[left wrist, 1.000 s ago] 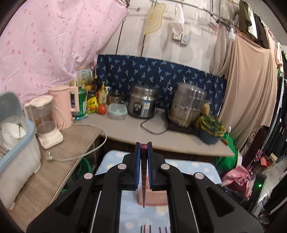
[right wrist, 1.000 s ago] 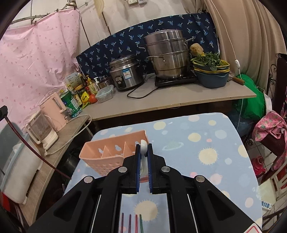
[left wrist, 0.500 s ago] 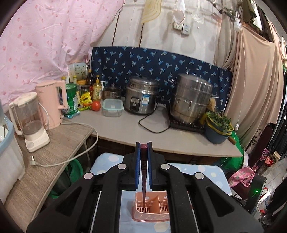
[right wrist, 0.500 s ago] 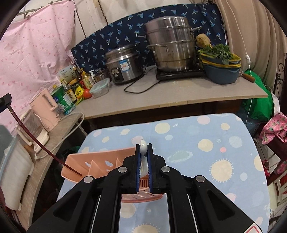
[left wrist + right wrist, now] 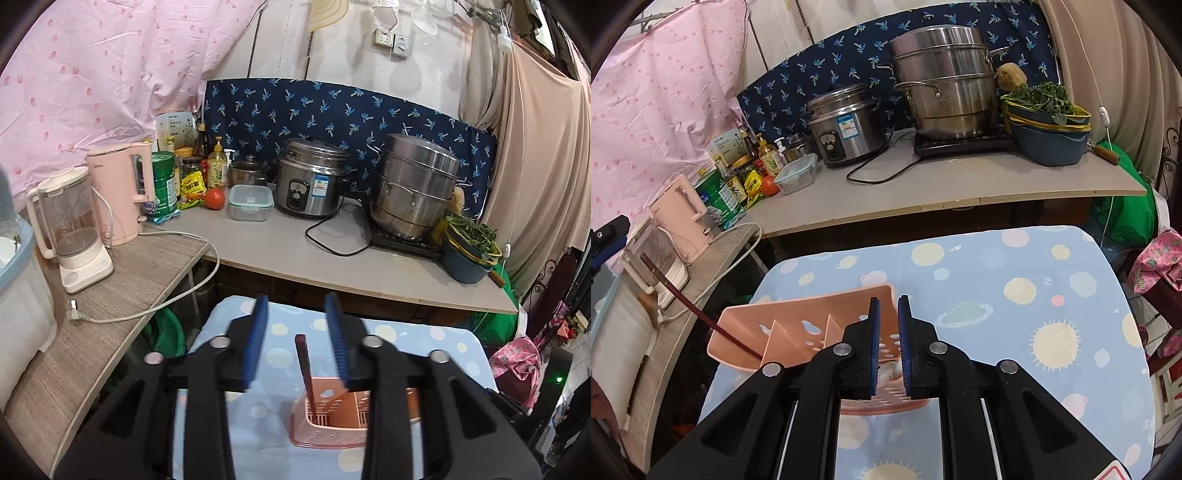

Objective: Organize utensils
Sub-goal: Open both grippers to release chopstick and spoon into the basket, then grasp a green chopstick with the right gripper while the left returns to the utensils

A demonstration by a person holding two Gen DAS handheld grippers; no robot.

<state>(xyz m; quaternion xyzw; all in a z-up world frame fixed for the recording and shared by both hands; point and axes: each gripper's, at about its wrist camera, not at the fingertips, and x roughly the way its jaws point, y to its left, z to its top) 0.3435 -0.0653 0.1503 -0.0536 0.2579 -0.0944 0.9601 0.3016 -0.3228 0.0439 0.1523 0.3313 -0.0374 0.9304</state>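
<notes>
A pink slotted caddy (image 5: pixel 332 424) (image 5: pixel 798 314) sits on the table with the blue planet-print cloth (image 5: pixel 1015 288). A dark red chopstick (image 5: pixel 304 369) (image 5: pixel 701 317) leans in its left end compartment, free of any grip. My left gripper (image 5: pixel 296 301) hangs just above it, its jaws opening wide around the chopstick's top without touching it. My right gripper (image 5: pixel 888 301) is over the caddy's right part, its jaws opening a little. A white spoon (image 5: pixel 889 369) shows low between them, down in the caddy, with the pads (image 5: pixel 874 332) off it.
Behind the table runs a grey counter (image 5: pixel 295 254) with a rice cooker (image 5: pixel 312 184), a steel steamer pot (image 5: pixel 415 184), a lidded box (image 5: pixel 250 202) and a bowl of greens (image 5: pixel 469 251). On the left shelf stand a pink kettle (image 5: pixel 120 192) and a blender (image 5: pixel 70 225).
Both grippers came down over the caddy. The left jaws opened and let go of the chopstick, which now stands in the caddy. The right jaws parted and the spoon slid down.
</notes>
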